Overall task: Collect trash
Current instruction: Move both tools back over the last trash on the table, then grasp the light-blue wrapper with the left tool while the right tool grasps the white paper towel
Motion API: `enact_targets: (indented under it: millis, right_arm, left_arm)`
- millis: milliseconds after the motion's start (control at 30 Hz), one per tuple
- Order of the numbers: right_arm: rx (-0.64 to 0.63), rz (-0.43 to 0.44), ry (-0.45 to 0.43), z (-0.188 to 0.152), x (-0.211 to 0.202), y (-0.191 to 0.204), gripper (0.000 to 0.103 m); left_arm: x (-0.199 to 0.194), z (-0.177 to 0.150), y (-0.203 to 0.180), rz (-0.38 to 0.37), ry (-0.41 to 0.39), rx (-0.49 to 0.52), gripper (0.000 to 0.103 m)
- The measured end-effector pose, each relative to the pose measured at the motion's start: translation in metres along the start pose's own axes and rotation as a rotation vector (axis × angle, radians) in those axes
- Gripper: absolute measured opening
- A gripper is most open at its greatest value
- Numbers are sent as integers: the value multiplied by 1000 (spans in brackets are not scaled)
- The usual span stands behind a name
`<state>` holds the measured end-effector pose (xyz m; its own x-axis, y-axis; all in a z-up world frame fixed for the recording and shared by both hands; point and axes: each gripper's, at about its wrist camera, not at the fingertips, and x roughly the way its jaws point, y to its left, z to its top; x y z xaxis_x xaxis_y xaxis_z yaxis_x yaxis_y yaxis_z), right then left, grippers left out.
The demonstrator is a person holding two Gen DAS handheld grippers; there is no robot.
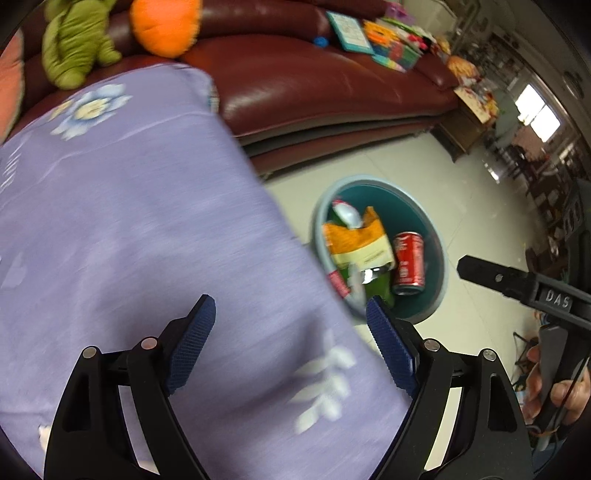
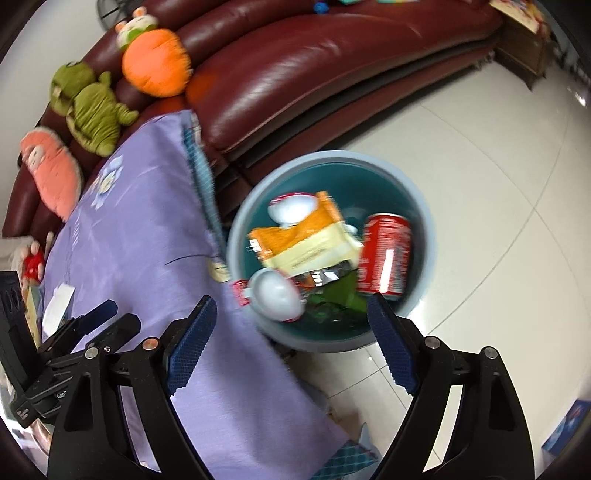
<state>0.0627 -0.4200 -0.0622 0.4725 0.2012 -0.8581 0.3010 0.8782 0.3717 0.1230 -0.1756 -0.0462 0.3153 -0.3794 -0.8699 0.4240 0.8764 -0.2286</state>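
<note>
A teal bin [image 1: 365, 179] with a pale blue rim stands on the white floor beside the purple-clothed table [image 1: 129, 221]. Inside lie a red can [image 1: 408, 264], an orange and yellow snack bag [image 1: 364, 240], a green wrapper and white plastic cups. My left gripper [image 1: 291, 301] hangs open above the cloth near the table's edge, nothing between its blue pads. My right gripper [image 2: 291, 300] is open and empty over the near side of the bin [image 2: 332, 157], with the can [image 2: 386, 254], the bag [image 2: 306, 243] and a white cup [image 2: 275, 299] just beyond its fingers.
A dark red leather sofa [image 2: 314, 62] curves behind the table and bin, with green [image 2: 92, 110], orange [image 2: 155, 62] and pink plush toys on it. Books lie on its far end [image 1: 351, 33]. A white scrap of paper [image 2: 57, 302] rests on the cloth. A hand [image 1: 554, 391] holds the right gripper.
</note>
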Motion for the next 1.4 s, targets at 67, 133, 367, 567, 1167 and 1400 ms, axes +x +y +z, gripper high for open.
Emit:
enact_targets:
  millis: [67, 133, 367, 567, 1167, 1400]
  right_arm:
    - [-39, 14, 6, -2, -1, 22, 80]
    - [-87, 31, 14, -5, 0, 48, 80]
    - [-260, 64, 59, -15, 6, 141, 81]
    - [-410, 85, 91, -23, 14, 222, 81]
    - [-764, 190, 227, -53, 98, 433, 81]
    - [-796, 240, 275, -52, 137, 481, 81]
  left_arm:
    - [-11, -7, 17, 16, -12, -29, 84]
    - [-25, -16, 40, 34, -28, -70, 84]
    - [-80, -47, 112, 88, -96, -178, 85]
    - [-118, -77, 171, 131, -143, -277, 86]
    - [-167, -132, 329, 270, -192, -550, 87]
    - [-164, -132, 373, 319, -203, -622, 87]
